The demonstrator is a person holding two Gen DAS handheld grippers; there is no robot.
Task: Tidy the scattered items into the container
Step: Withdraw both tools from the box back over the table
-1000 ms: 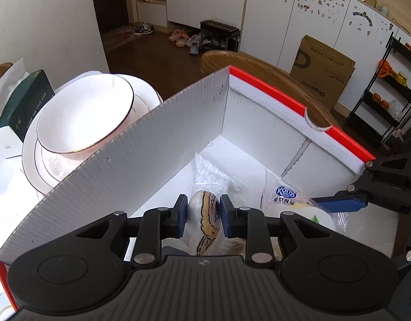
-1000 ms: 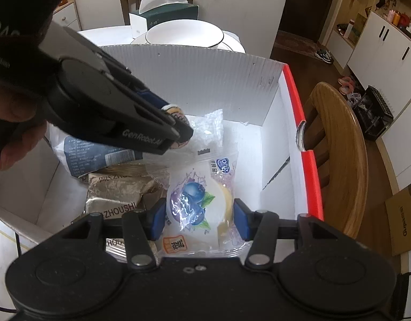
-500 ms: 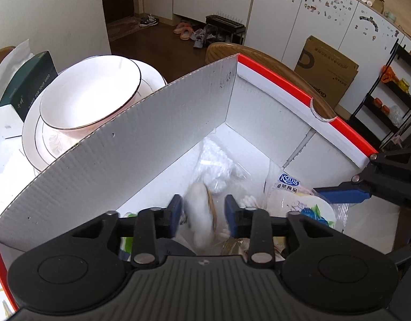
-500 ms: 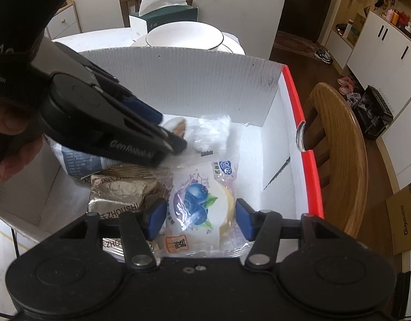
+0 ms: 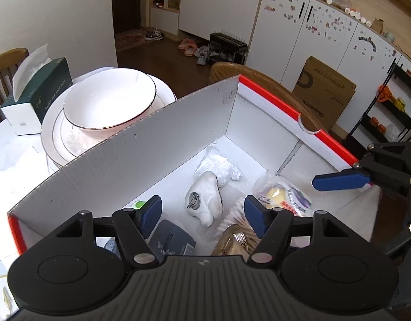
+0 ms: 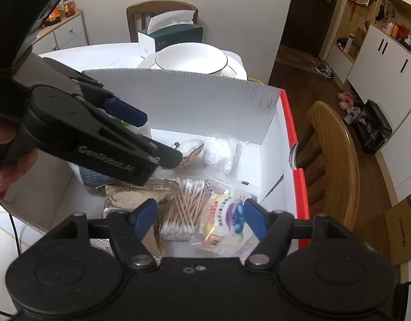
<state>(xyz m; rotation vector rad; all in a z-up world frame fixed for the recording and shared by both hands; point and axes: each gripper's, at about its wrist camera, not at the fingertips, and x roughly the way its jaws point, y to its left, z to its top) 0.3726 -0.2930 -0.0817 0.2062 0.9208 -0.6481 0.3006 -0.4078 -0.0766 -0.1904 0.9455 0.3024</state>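
Observation:
A white corrugated box [image 5: 130,160] [image 6: 205,101] with a red rim holds the items. The white plush brooch [image 5: 205,198] [image 6: 189,151] lies on the box floor, pin side up, below my left gripper [image 5: 202,211], whose jaws are opening with nothing pressed between them. A blueberry snack packet [image 6: 227,214] [image 5: 283,195] lies flat under my right gripper [image 6: 198,218], also opening, its pads clear of the packet. Cotton swabs [image 6: 184,211], a foil packet [image 6: 130,198], a dark blue pouch [image 5: 170,240] and a clear bag [image 5: 218,165] also lie inside.
Stacked white plates and a bowl [image 5: 106,104] and a green tissue box [image 5: 37,93] stand on the table beyond the box wall. A wooden chair [image 6: 336,155] backs onto the red-rimmed side. A hand [image 6: 7,144] holds the left gripper.
The left gripper let go of the plush brooch, which dropped onto the box floor, and drew back and up. The right gripper released the blueberry packet, which now lies flat beside the cotton swabs.

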